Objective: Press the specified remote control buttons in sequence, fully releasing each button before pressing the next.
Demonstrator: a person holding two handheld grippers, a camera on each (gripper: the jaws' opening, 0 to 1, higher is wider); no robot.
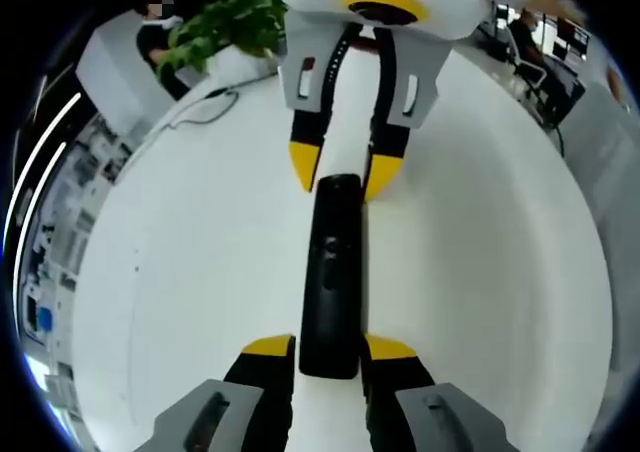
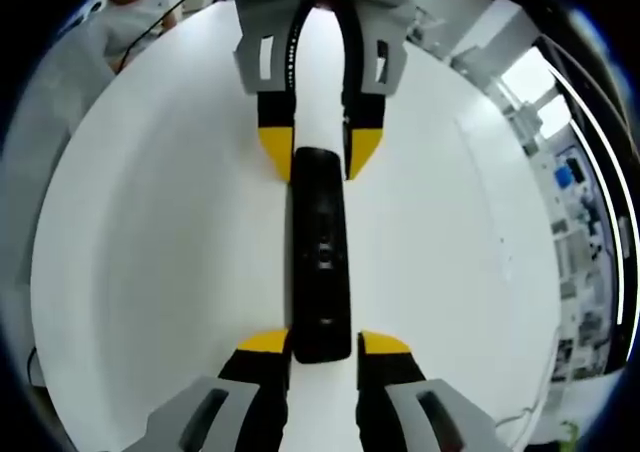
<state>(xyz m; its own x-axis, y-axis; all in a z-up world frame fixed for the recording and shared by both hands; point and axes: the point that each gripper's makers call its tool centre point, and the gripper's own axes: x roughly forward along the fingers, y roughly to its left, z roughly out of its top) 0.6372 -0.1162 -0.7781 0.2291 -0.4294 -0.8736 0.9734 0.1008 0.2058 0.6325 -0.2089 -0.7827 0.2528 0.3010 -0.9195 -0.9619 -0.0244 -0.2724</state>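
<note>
A long black remote control (image 1: 330, 272) lies flat on the white table (image 1: 180, 272), its buttons facing up. My left gripper (image 1: 329, 348) holds its near end, with the yellow-tipped fingers (image 1: 268, 347) pressed against both sides. My right gripper (image 1: 343, 169) comes in from the opposite side and closes on the far end. From the right gripper view the same remote control (image 2: 320, 252) runs away from my right gripper (image 2: 325, 343) toward my left gripper (image 2: 318, 154). Each end of the remote sits between a pair of jaws.
A green potted plant (image 1: 225, 27) and a thin cable (image 1: 205, 107) sit at the table's far edge. A person in light clothes (image 2: 70, 62) stands by the table. Office desks and chairs (image 1: 540, 57) lie beyond.
</note>
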